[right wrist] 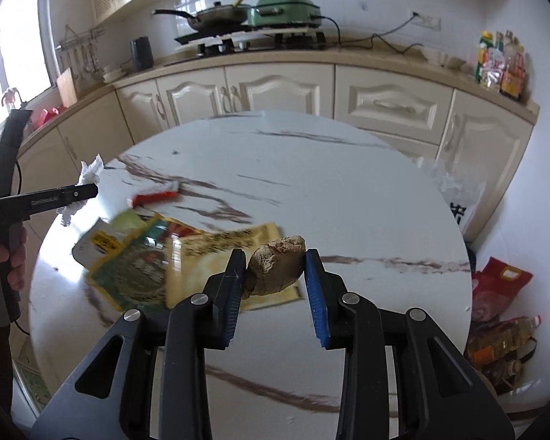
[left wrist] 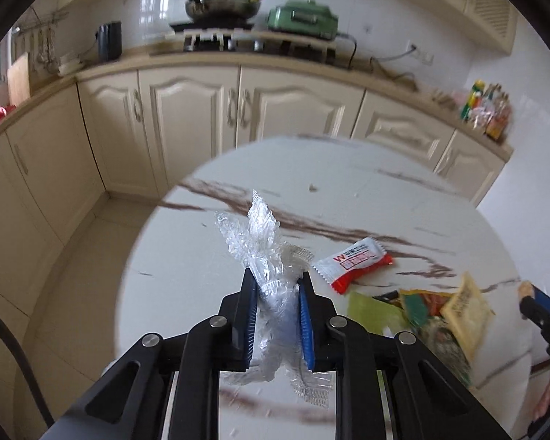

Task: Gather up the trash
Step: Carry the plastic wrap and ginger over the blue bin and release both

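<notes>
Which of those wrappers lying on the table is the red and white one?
The small candy wrapper lying alone on the marble table, apart from the pile. The overlapping packets beside it are green and yellow, and the clear plastic wrap sits in the left claw.

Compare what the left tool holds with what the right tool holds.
The clear plastic wrap in the left tool is see-through, crinkled and squashed; the brown lump in the right tool is opaque, solid and keeps its shape. Both are held above the table.

Crumpled clear plastic wrap [left wrist: 264, 242] stood pinched upright; a brown lump [right wrist: 277, 262] sat clamped; wrappers [right wrist: 157, 253] lay flat, overlapping.
</notes>
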Demonstrator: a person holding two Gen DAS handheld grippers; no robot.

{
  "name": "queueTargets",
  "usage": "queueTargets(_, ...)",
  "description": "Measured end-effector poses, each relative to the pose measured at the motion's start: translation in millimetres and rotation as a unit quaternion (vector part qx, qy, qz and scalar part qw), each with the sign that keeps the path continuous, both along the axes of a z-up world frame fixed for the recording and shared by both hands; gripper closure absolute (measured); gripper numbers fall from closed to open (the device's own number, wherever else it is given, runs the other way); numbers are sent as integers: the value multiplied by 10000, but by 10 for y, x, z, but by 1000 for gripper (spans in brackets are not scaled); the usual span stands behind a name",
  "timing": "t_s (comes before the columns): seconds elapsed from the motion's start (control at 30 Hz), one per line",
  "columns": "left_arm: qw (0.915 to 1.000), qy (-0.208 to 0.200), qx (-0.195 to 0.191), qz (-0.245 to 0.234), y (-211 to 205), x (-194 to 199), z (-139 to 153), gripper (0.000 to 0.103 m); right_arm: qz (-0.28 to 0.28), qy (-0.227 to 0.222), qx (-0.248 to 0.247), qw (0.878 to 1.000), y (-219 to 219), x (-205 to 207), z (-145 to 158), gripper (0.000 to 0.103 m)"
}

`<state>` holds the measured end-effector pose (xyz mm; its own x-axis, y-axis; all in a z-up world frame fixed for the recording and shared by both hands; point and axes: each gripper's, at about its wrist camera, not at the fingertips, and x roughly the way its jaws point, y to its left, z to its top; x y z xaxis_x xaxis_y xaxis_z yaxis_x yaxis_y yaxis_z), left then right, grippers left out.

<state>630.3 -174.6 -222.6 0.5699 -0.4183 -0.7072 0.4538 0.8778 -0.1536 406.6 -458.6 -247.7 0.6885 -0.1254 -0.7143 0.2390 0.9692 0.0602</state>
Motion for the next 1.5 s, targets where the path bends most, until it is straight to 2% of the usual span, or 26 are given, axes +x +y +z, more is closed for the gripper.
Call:
queueTargets(0.13,9993,-352,-112,38,414,-370,201,86,226,-209,-23,9995,282,4,216,72)
queueTargets(0.27,9985,-511,-164,121,922,-723,268,86,718,-445,-12,9964,790,85,455,72)
queueTargets(0.43,9969,-489,-154,592,1791,-1155,210,86,1707,-609,79,9834,1813,319,606,72)
queueTargets(0.5,9953,-461,-46,846,2120,-1288,130,86,2155,-602,155,9745,2319,478,582,72)
queueTargets(0.6,9918,-199,-3,1260,2663,-1470,-92,86,2699,-487,256,9613,2970,683,451,72)
queueTargets(0.73,9832,350,-32,1793,3307,-1587,-539,86,3293,-196,356,9433,3768,956,102,72)
queueTargets(0.9,9732,1053,-88,2040,3768,-1517,-1149,86,3642,517,335,9293,4478,1319,-659,72)
queueTargets(1.0,9671,1548,-223,2006,3880,-1400,-1593,86,3588,978,362,9276,4588,1557,-1159,72)
queueTargets(1.13,9580,2186,-165,1850,3896,-1202,-2216,86,3369,1561,644,9263,4531,1884,-1805,72)
queueTargets(1.23,9521,2509,-207,1738,3865,-1088,-2544,86,3249,1874,789,9236,4467,2059,-2199,72)
queueTargets(1.4,9431,2776,-172,1822,3868,-888,-2849,79,3151,2205,1065,9169,4409,2314,-2671,72)
queueTargets(1.5,9377,2887,-161,1925,3945,-698,-2939,67,3079,2294,1144,9163,4341,2385,-2840,70)
